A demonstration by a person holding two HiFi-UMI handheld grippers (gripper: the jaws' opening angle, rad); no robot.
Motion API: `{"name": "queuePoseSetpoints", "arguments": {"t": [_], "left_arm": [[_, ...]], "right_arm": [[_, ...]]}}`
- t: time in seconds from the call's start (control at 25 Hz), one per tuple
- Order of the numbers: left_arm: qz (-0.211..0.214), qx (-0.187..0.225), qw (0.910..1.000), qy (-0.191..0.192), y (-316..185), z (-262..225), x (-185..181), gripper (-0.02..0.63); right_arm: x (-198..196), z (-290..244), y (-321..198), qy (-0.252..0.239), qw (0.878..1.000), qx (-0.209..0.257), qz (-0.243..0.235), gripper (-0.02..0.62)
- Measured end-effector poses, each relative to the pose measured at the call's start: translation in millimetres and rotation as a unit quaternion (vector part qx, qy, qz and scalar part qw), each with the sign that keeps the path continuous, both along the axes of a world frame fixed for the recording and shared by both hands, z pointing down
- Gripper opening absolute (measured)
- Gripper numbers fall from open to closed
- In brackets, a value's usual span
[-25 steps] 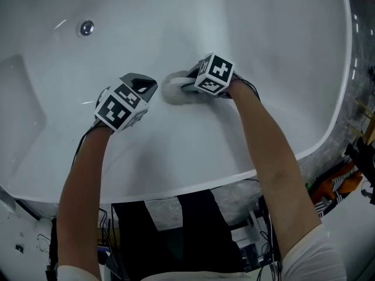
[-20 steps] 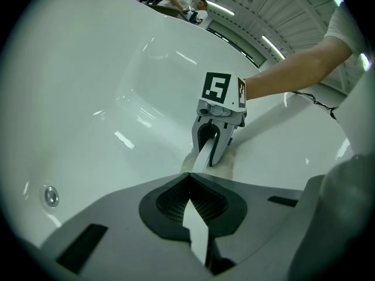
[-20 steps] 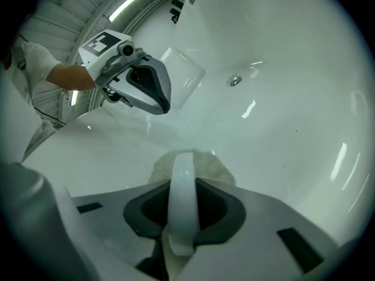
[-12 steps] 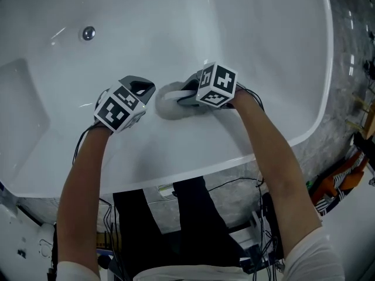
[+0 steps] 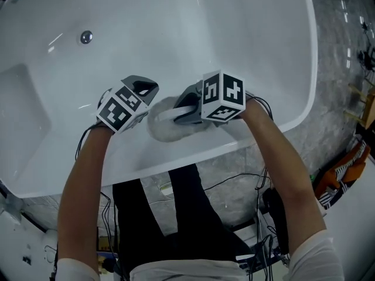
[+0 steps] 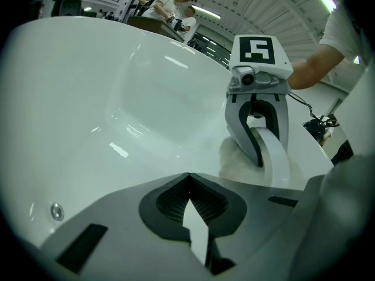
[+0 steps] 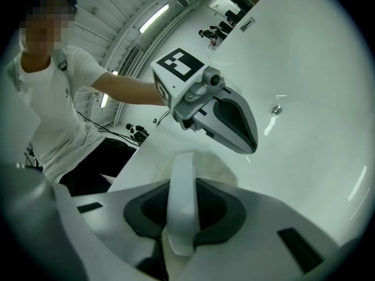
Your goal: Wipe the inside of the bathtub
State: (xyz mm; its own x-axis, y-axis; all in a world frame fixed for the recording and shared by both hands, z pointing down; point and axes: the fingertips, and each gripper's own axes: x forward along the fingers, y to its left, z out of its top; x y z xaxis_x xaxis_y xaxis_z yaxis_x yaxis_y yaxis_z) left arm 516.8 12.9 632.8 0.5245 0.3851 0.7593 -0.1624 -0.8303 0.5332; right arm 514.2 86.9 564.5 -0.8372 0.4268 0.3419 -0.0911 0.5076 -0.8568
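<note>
Although the tub (image 5: 246,51) fills most of the head view, the work sits on its near sloping wall, just under the rim. The left hand-held gripper (image 5: 143,88) is pinched together on nothing. The right hand-held gripper (image 5: 186,105) is clamped on a fluffy scrubber (image 5: 163,129) by its white arched handle (image 5: 176,112), with the pad lying on that wall just beside the left one. The likely trouble is that the narrow handle twists in the jaws on the slope. That would tip the pad so hard plastic scrapes the enamel, or the two grippers knock together.
</note>
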Motion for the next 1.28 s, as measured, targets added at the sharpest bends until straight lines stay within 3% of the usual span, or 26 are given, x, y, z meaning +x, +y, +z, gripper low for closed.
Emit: {"name": "queuePoseSetpoints", "arguments": {"t": [0.48, 0.8, 1.08, 1.28], "left_arm": [[0.026, 0.009, 0.9993, 0.026, 8, -25, 37, 0.006], [0.039, 0.004, 0.9988, 0.028, 16, -22, 52, 0.006], [0.044, -0.001, 0.9986, 0.031, 20, -14, 64, 0.006], [0.038, -0.004, 0.9988, 0.031, 20, -7, 71, 0.006]], "right_arm": [[36, -76, 15, -0.041, 0.999, 0.013, 0.002, 0.091], [84, -83, 22, -0.025, 1.000, -0.001, 0.001, 0.091], [136, -74, 31, 0.000, 0.999, -0.040, -0.006, 0.091], [160, -50, 33, 0.040, 0.998, -0.048, -0.021, 0.091]]}}
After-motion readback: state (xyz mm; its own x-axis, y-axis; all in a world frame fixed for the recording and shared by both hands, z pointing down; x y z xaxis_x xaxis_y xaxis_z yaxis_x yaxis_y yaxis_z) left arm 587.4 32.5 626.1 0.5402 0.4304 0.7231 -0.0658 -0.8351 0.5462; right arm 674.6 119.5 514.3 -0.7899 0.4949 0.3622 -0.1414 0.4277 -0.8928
